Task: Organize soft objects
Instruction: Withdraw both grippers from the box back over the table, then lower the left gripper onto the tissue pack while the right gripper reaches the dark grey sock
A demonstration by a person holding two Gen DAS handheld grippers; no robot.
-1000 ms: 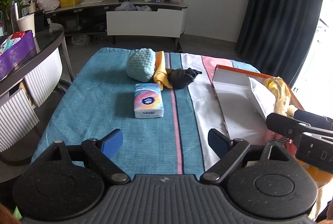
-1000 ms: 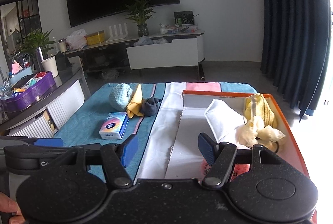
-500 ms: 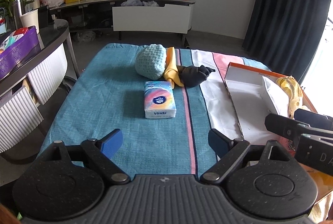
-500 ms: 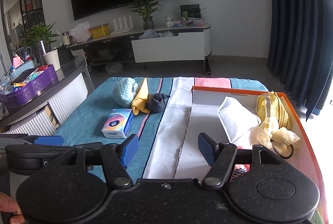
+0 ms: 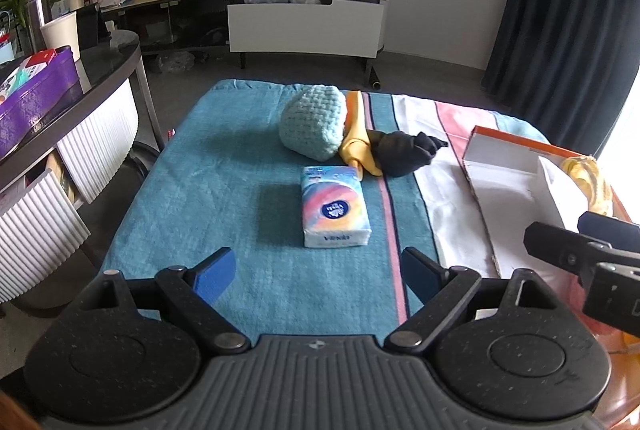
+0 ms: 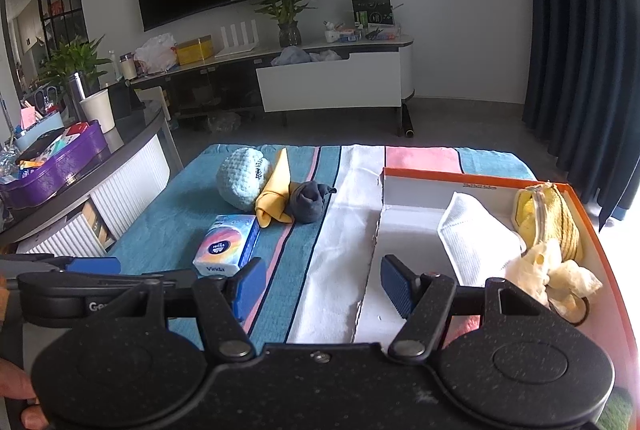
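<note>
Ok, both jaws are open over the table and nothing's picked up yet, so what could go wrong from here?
1. The teal knit piece, yellow cloth and dark sock lie touching; a grab may drag a neighbour along.
2. The tissue pack sits in front of that pile, so reaching over may knock it.
3. The orange box already holds a white cloth and yellow items; its free room lies on the table side.

"Vinda" printed in blue on front end of tissue pack, seen from right wrist view; round dark-blue logo on pack top, wording too small. Letters "Ge" visible on black bar of left gripper, remainder hidden.
</note>
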